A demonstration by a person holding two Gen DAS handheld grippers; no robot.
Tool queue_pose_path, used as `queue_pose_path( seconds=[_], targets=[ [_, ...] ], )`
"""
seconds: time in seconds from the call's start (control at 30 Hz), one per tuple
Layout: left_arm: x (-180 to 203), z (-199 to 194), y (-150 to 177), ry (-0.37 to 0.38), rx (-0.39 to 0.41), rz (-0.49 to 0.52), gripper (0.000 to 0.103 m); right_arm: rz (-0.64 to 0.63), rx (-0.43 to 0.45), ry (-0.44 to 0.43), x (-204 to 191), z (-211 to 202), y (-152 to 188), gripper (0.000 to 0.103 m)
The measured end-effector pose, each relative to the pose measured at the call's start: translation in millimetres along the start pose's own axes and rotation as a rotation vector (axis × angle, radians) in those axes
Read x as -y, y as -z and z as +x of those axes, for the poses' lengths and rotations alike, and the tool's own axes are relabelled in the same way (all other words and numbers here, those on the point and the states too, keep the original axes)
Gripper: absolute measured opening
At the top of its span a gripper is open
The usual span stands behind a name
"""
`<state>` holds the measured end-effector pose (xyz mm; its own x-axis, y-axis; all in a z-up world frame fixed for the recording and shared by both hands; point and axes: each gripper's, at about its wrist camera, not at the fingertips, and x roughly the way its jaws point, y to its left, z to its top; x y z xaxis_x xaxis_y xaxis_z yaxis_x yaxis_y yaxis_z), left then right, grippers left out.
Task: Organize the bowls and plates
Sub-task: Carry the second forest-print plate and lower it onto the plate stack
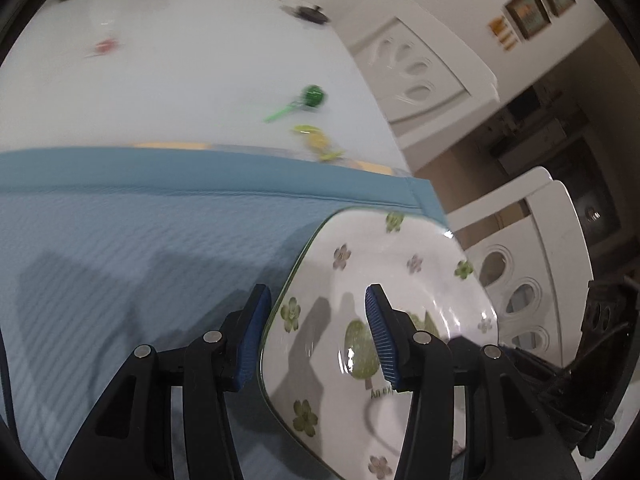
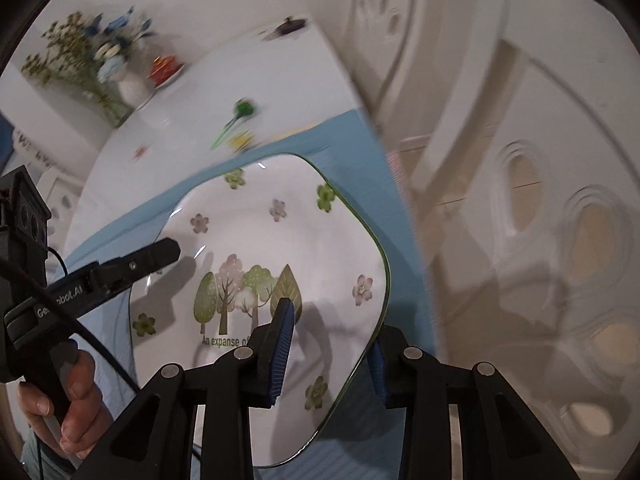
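Plate (image 2: 280, 240): glazed ceramic, rounded-square, lying at the near right corner of the blue mat (image 1: 120, 248) on the white surface (image 1: 180, 60).
Handling: likely stiff, slippery, breakable; I would be taking it by the rim.
Right gripper (image 2: 332, 344): jaws straddling the near right rim, narrow, seemingly gripping.
Left gripper (image 1: 316, 332): jaws half open, straddling the left rim, clamping nothing.
Writing: plate is reading "An expanse of"; left tool partly reading "obot.AI".

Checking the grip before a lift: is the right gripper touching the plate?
Cannot tell. In the right wrist view the right gripper straddles the plate rim, but contact isn't plain.
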<state>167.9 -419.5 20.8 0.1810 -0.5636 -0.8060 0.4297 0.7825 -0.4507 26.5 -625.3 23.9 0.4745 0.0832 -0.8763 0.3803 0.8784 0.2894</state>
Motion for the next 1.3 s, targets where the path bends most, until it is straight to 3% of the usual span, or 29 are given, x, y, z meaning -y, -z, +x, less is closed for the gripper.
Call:
queue_pose_path(
  seconds=[0.17,0.3,0.47,0.53,0.6,0.7,0.97,1.3],
  targets=[
    [-35,-24,13,-0.058,0.031,-0.077,0.045,-0.043,-0.056,-0.069,-32,13,24,0.033],
    [-54,-34,23,-0.014,0.025,-0.125,0.045,-0.076,-0.059,-0.095,-44,20,38,0.033],
    [-66,-27,31,-0.029,0.026,-0.137,0.039,-0.044,-0.051,-0.142,-34,27,30,0.033],
    [-64,-25,30,-0.035,0.030,-0.121,0.036,-0.033,-0.039,-0.151,-31,29,23,0.033],
    [-58,-21,29,-0.040,0.015,-0.074,0.025,-0.047,-0.019,-0.146,-33,30,21,0.033],
    [-48,-19,29,-0.086,0.014,-0.006,0.025,-0.143,0.013,-0.089,-46,30,21,0.033],
    [-47,-37,36,-0.075,0.014,0.030,0.025,-0.341,0.061,-0.064,-67,6,32,0.033],
    [-37,-104,50,-0.020,0.090,0.017,0.025,-0.424,0.097,-0.108,-90,-52,44,0.033]
  ],
)
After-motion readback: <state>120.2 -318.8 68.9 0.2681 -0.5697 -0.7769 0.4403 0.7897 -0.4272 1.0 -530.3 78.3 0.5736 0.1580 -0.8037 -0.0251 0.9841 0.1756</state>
